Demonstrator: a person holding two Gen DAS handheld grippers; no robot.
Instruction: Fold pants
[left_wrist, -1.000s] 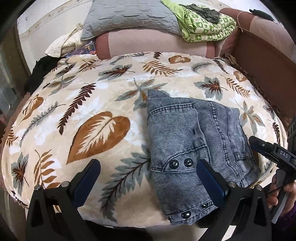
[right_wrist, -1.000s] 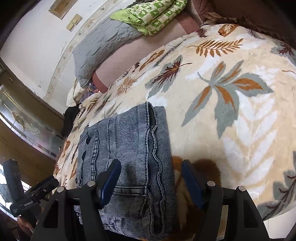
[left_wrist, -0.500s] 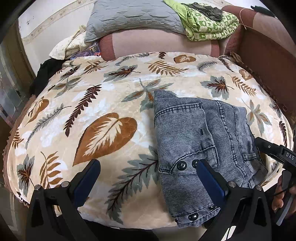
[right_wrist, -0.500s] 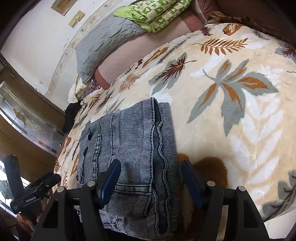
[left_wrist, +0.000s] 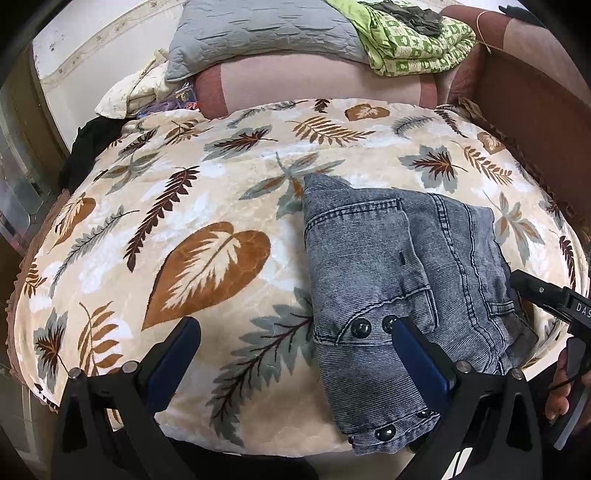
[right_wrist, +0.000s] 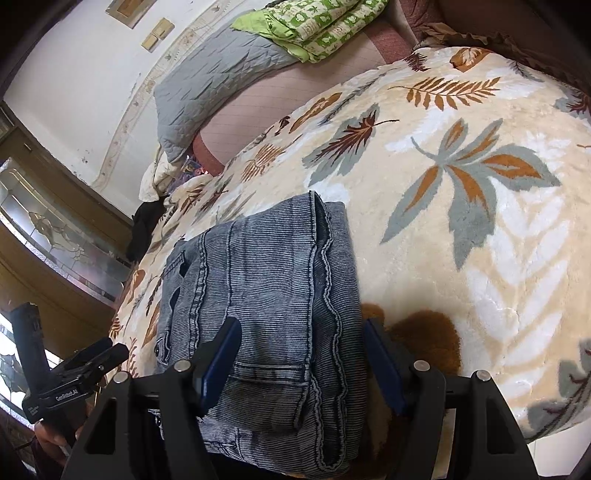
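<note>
Both grippers stand apart, clamping nothing: left gripper (left_wrist: 295, 352) at lower frame, right gripper (right_wrist: 301, 354) over the folded grey-blue denim pants (left_wrist: 402, 288) lying lower right on a cream leaf-patterned blanket (left_wrist: 207, 229).

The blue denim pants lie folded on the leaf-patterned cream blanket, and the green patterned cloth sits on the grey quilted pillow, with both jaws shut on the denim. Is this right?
One point is wrong: neither gripper's jaws are shut on the blue denim pants. Both wrist views show the jaws standing open above the fabric. The rest holds: the pants lie folded on the leaf-patterned cream blanket, and the green patterned cloth sits on the grey quilted pillow.
</note>
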